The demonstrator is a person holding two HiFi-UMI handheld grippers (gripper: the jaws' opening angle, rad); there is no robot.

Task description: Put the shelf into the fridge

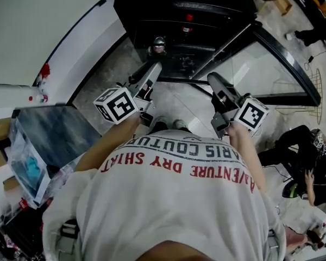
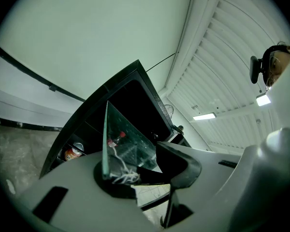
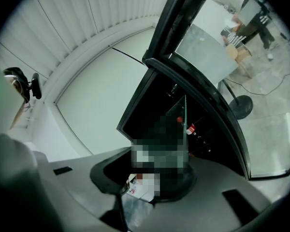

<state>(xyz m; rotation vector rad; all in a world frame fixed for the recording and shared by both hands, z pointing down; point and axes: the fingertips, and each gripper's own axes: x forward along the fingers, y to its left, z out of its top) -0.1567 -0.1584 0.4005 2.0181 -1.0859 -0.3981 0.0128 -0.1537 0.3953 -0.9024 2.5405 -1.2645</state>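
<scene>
A clear glass shelf [image 1: 186, 103] hangs level between both grippers, just in front of the black fridge [image 1: 152, 4]. The fridge's glass door [image 1: 285, 69] stands swung out to the right. My left gripper [image 1: 150, 74] is shut on the shelf's left edge, and the pane [image 2: 107, 139] runs edge-on out of its jaws [image 2: 135, 174]. My right gripper [image 1: 219, 89] holds the right edge. In the right gripper view a mosaic patch hides its pads, and the pane [image 3: 185, 114] rises from them [image 3: 154, 180]. Inside the fridge are a red-capped bottle [image 1: 189, 17] and a can [image 1: 159, 43].
A white wall [image 1: 38, 20] runs along the left of the fridge. A dark-topped table [image 1: 51, 135] with clutter stands at the near left. A person [image 1: 307, 159] sits on the floor at the right, near cables and a wire frame [image 1: 314, 88].
</scene>
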